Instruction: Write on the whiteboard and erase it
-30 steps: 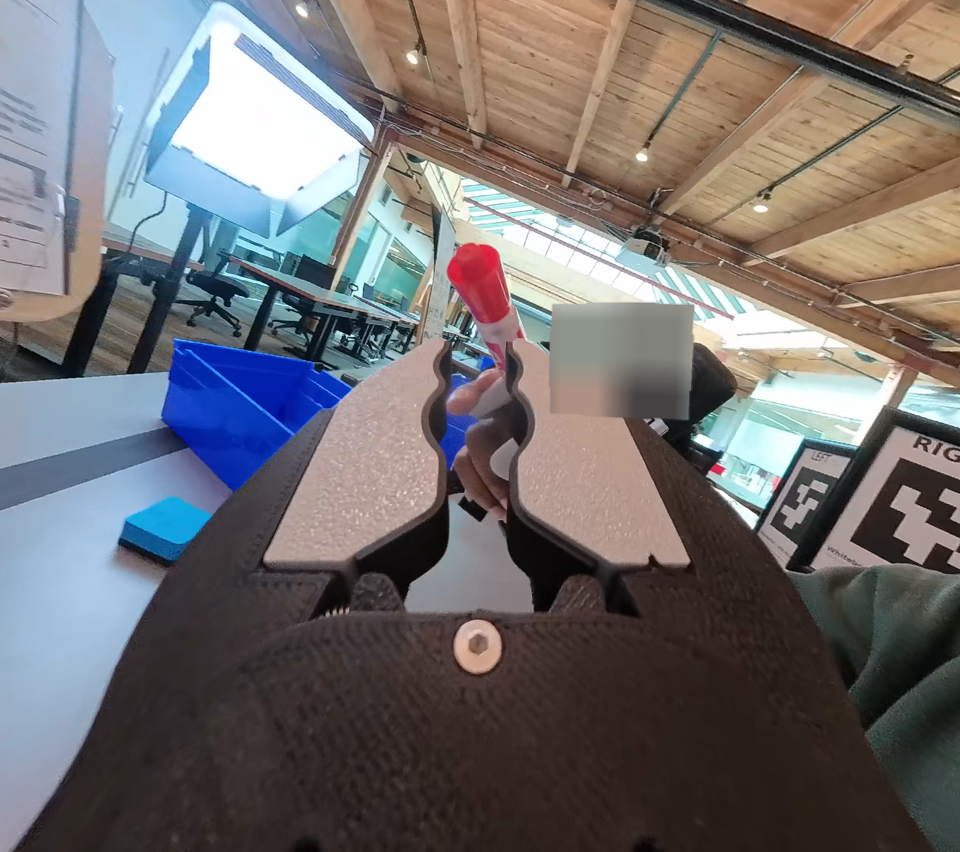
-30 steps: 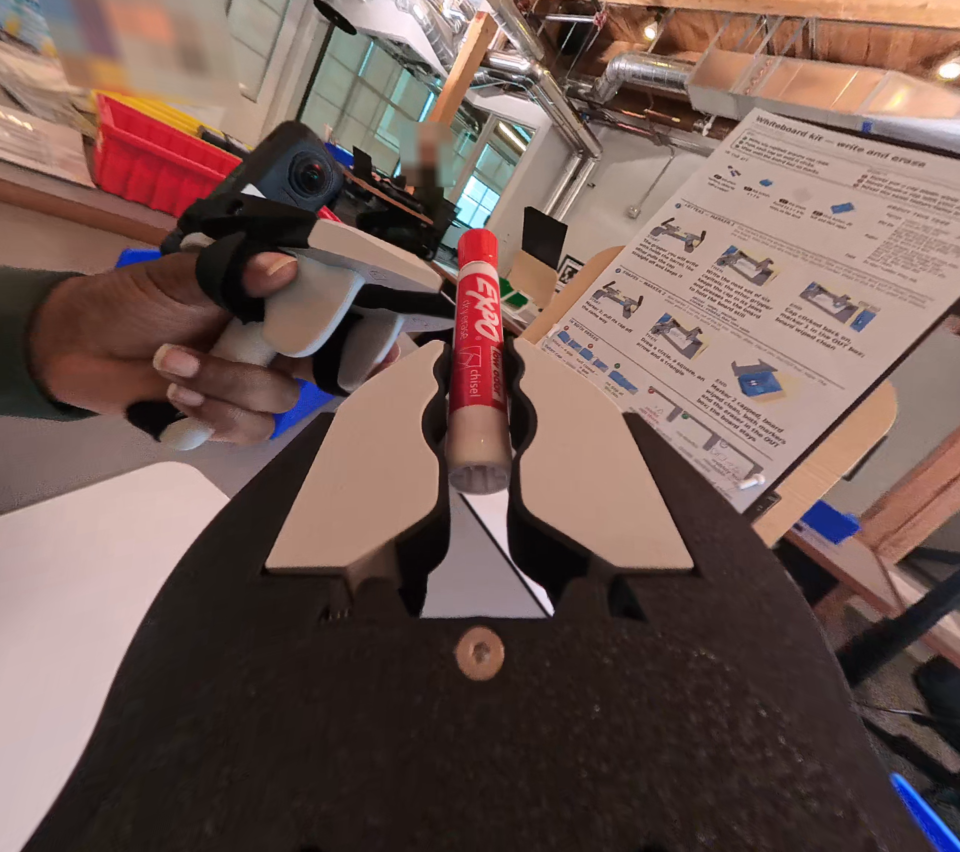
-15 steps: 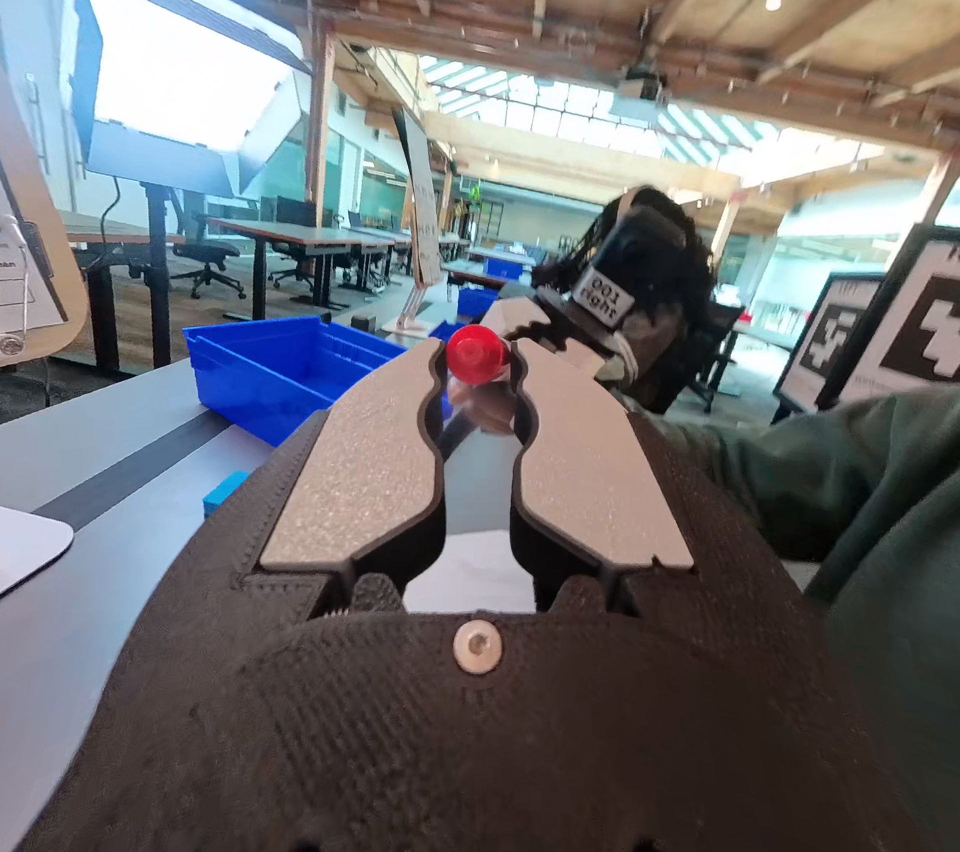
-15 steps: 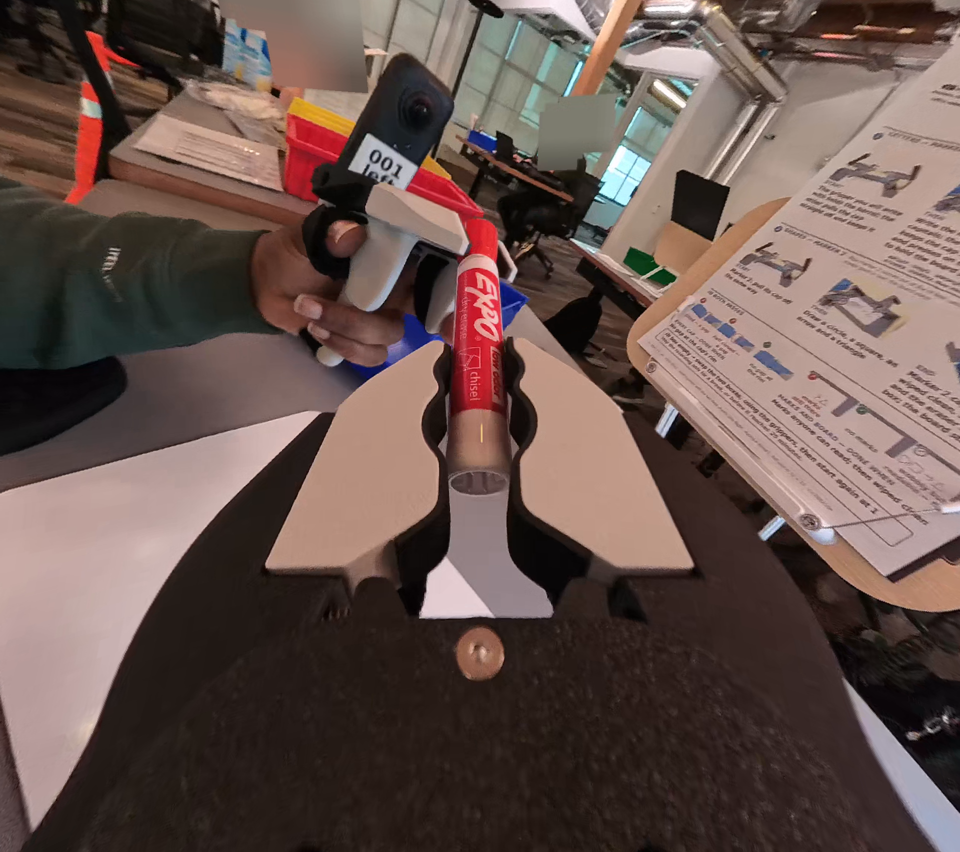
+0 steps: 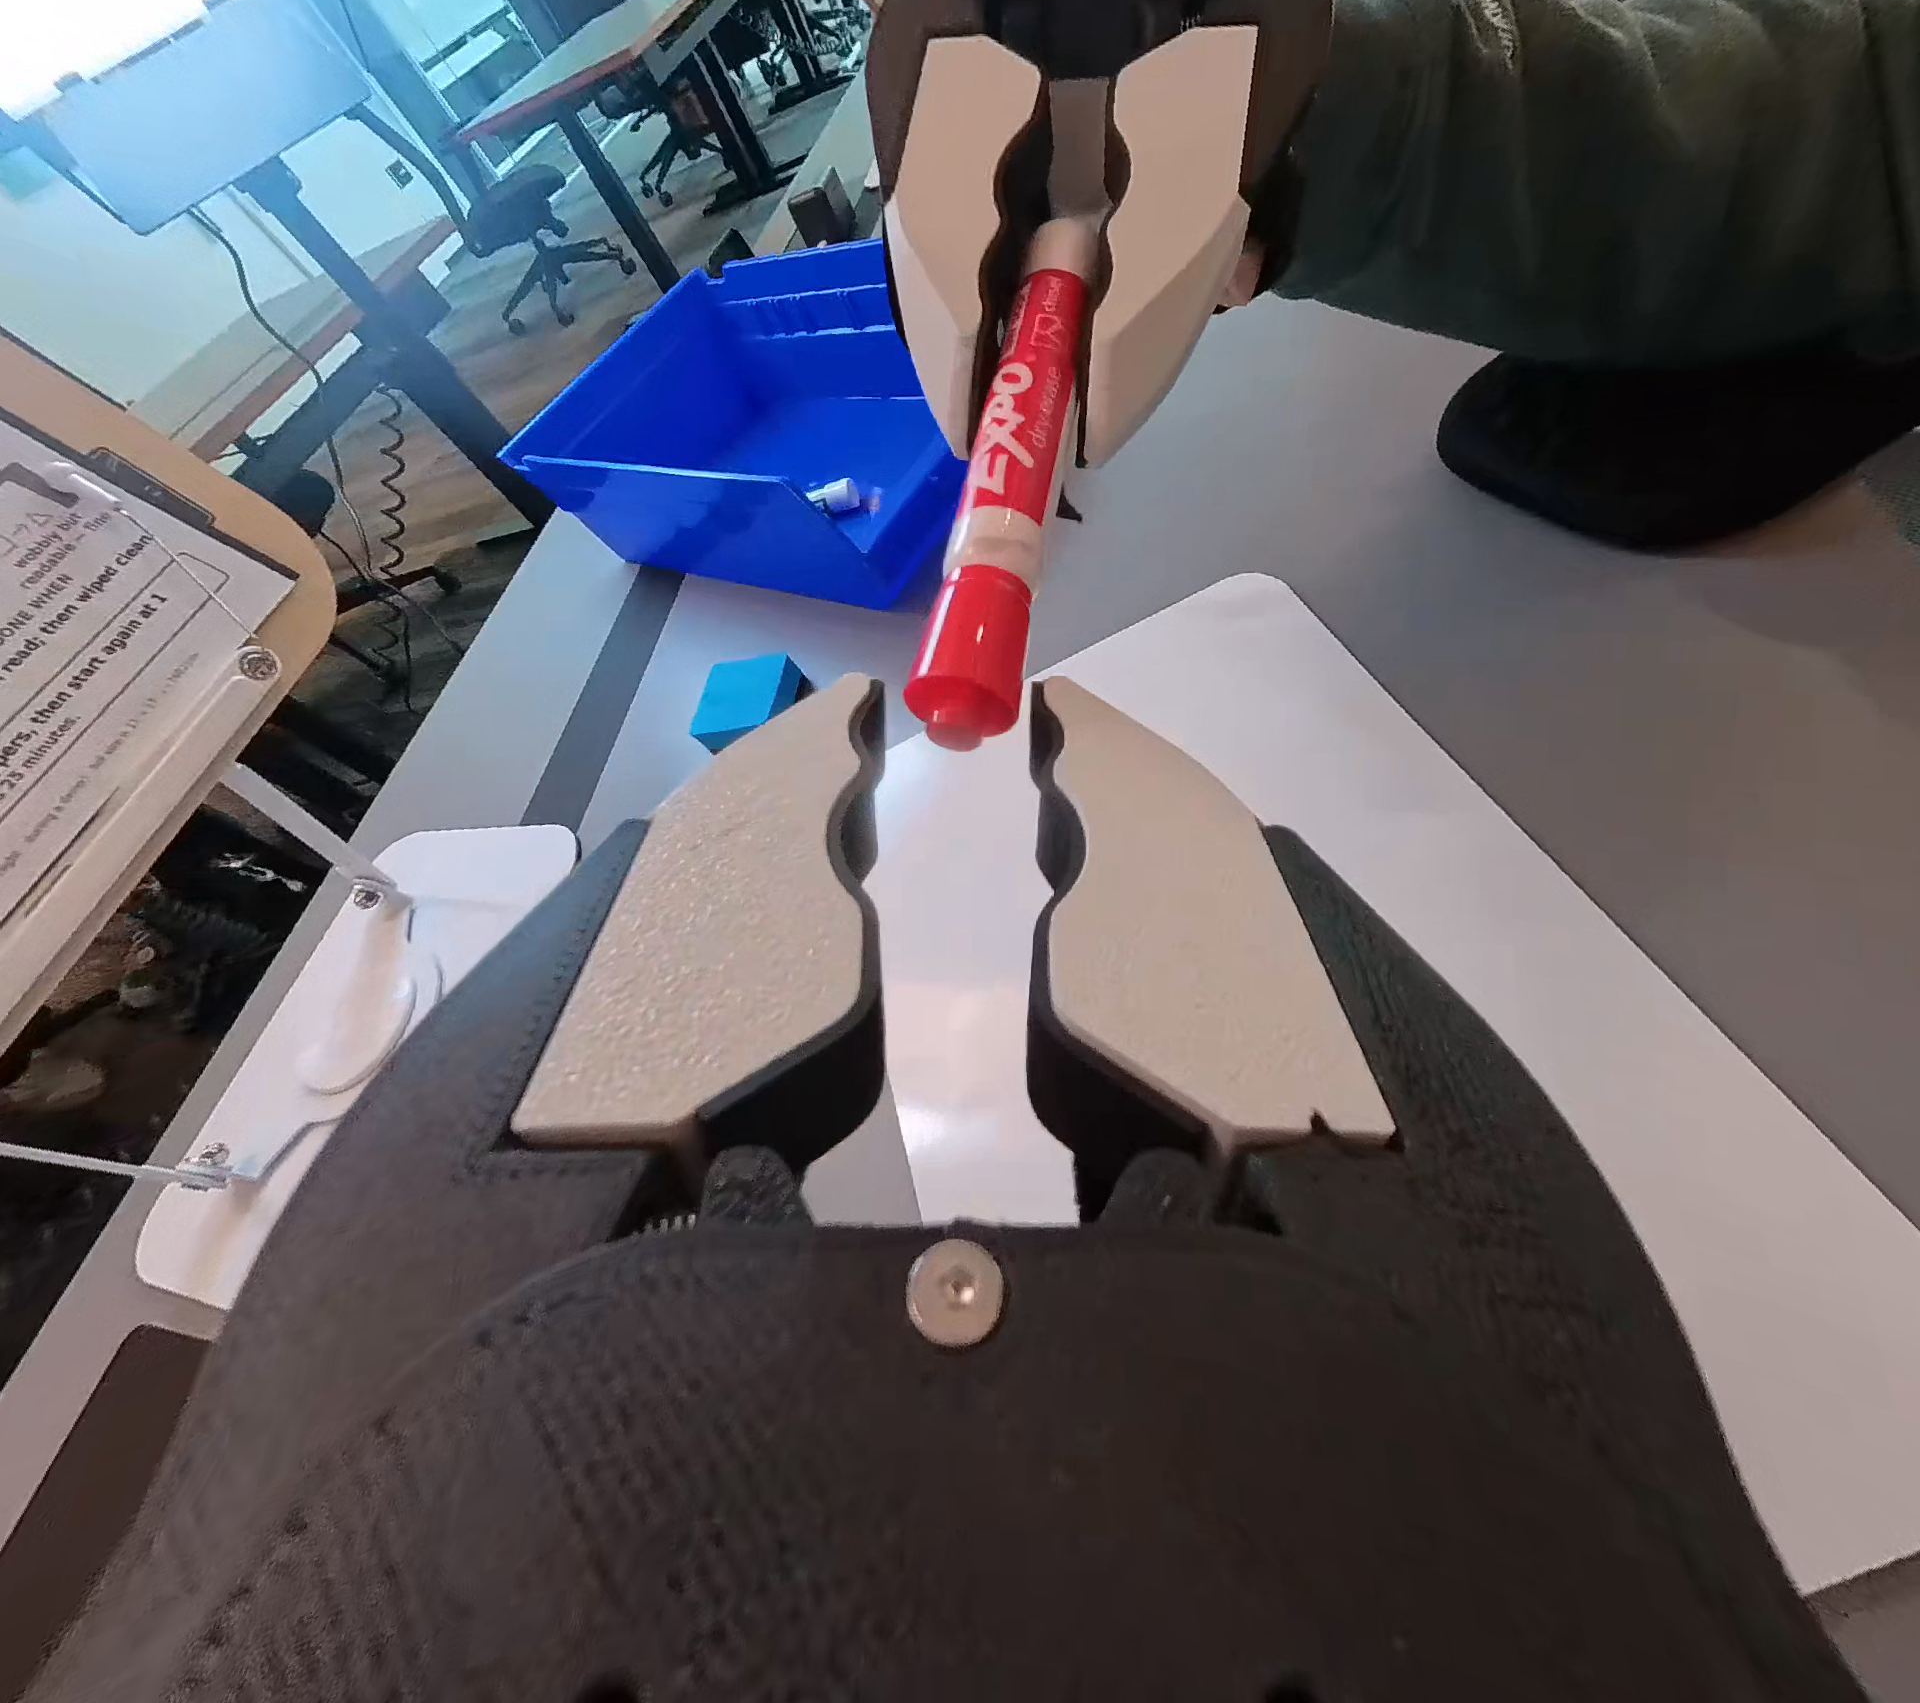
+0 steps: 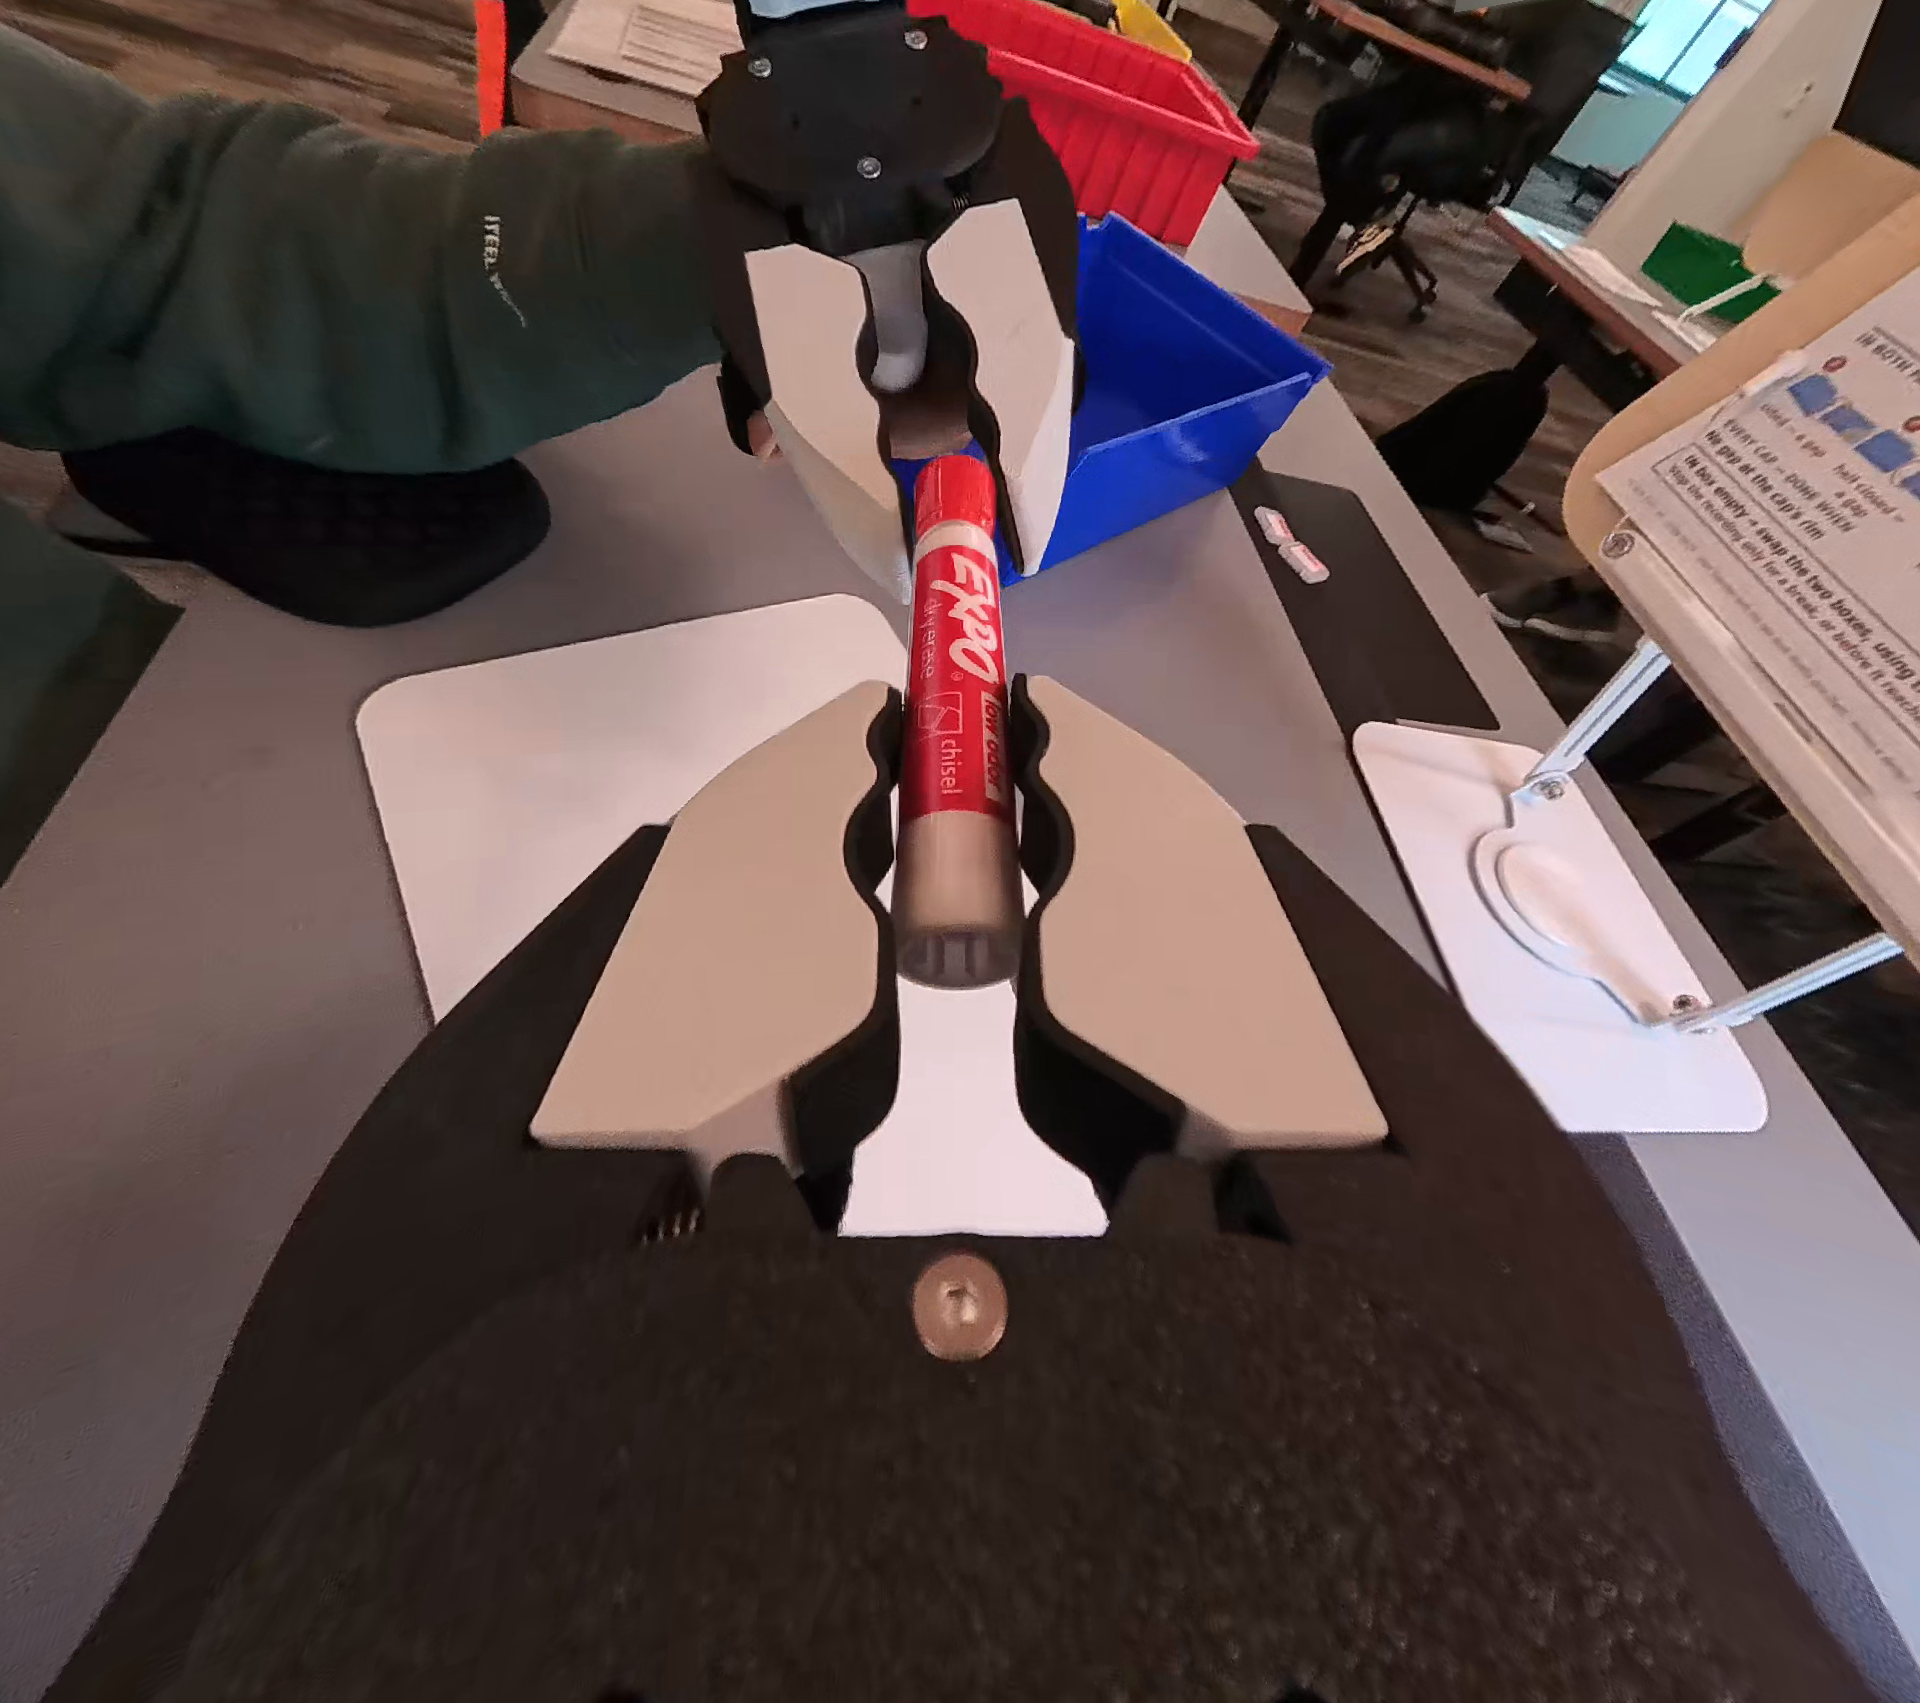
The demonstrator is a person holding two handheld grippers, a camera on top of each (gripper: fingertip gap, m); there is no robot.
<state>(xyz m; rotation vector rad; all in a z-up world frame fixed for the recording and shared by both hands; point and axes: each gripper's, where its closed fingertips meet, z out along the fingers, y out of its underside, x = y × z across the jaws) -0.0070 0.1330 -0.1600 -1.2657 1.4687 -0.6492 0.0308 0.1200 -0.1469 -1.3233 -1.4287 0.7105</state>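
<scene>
A red dry-erase marker with its red cap on is clamped by its grey rear end in my right gripper, which is shut on it. The marker is held above a white whiteboard lying flat on the grey table; the board also shows in the right wrist view. My left gripper faces the right one and is open. The cap's end sits between its fingertips; I cannot tell whether they touch it. A blue eraser lies left of the board.
An open blue bin stands beyond the board, with a small white piece inside. An instruction board on a white stand base is at the table's edge. A dark padded object lies under the sleeve. A red bin sits farther back. Some 5 cm of space lies between my two pairs of fingers.
Both grippers have tilted down from facing the ceiling and room to facing the table. The marker now lies low over the whiteboard, still gripped by the right gripper, cap at the left fingertips.
</scene>
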